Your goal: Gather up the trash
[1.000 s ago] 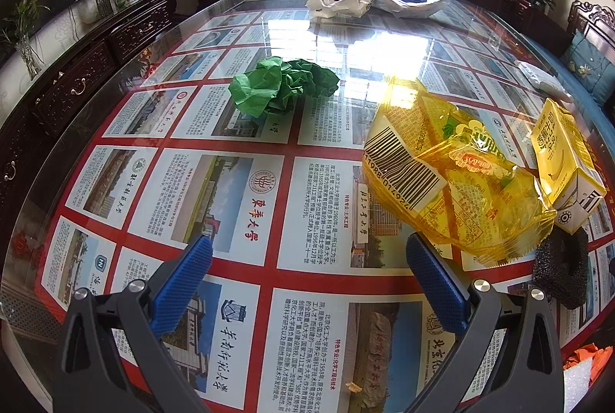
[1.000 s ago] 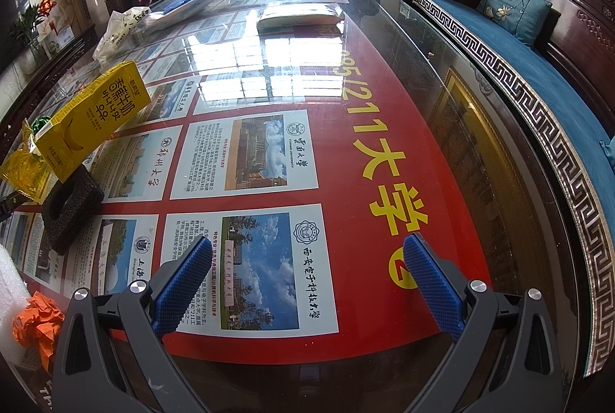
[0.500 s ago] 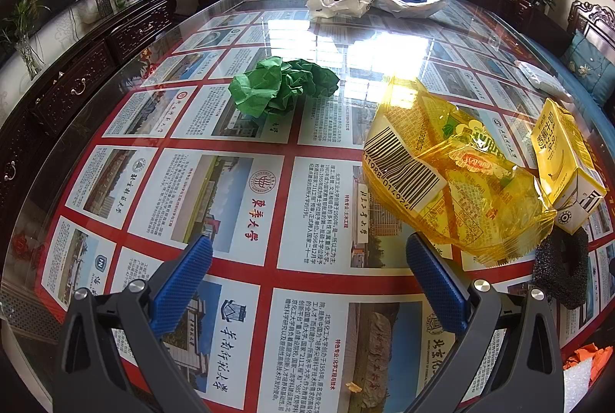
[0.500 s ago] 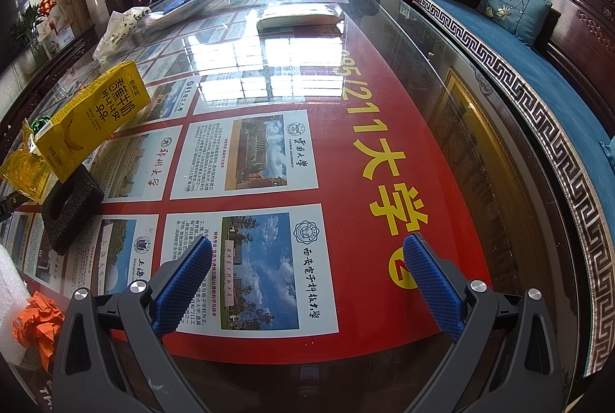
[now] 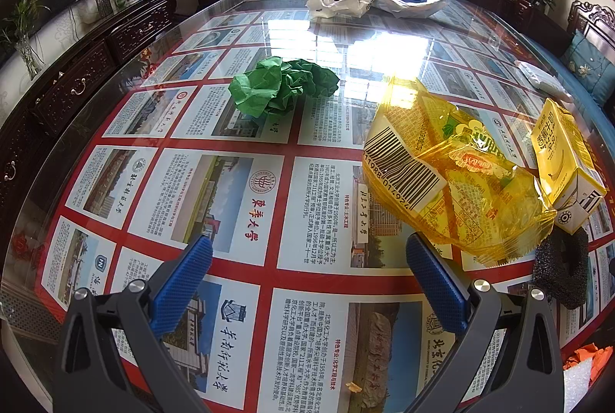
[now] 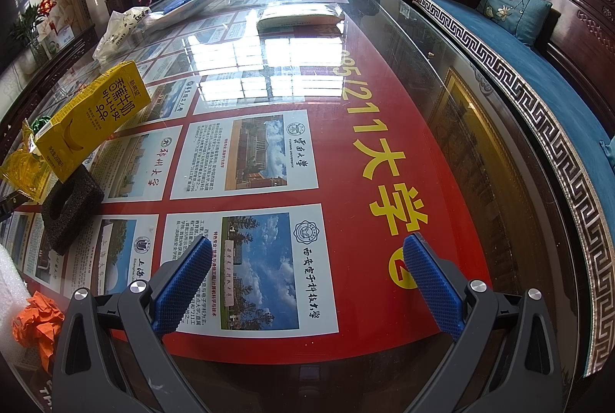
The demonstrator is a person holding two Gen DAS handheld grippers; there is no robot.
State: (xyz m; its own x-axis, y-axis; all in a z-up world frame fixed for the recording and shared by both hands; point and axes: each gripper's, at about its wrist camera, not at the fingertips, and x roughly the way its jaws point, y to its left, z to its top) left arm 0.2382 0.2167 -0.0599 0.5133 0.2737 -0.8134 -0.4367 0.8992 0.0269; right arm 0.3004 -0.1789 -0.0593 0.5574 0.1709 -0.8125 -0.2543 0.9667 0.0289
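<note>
Collection is looking barely begun, judging by the layout: every piece of trash is lying loose on the glass worktop (image 5: pixel 115 75), and no bin or bag for it is showing in either view. The left hand-held gripper (image 5: pixel 309 269) is hovering low over the worktop with its blue ribbed pads wide apart and nothing between them. Just ahead of its right finger is sitting a crinkled yellow wrapper (image 5: pixel 446 174), thin glossy translucent film with a white barcode panel, puffed and creased. Touching the wrapper's far right edge is leaning a yellow carton (image 5: pixel 565 159), stiff printed card, boxy with a folded top. Below the carton, to the right of the gripper, is lying a black foam block (image 5: pixel 559 269), coarse and porous with a hole through it. Farther ahead and slightly left is resting a green paper wad (image 5: pixel 282 88), matte, loosely crumpled. At the lower right corner an orange paper scrap (image 5: pixel 590 355) is peeking in beside white foam. The right hand-held gripper (image 6: pixel 307 278) is likewise spread wide and carrying nothing, pointing over bare glass; carton, foam block and orange scrap are all lying well to its left. Everything is still left to pick up; the wrapper seems the nearest candidate.
</note>
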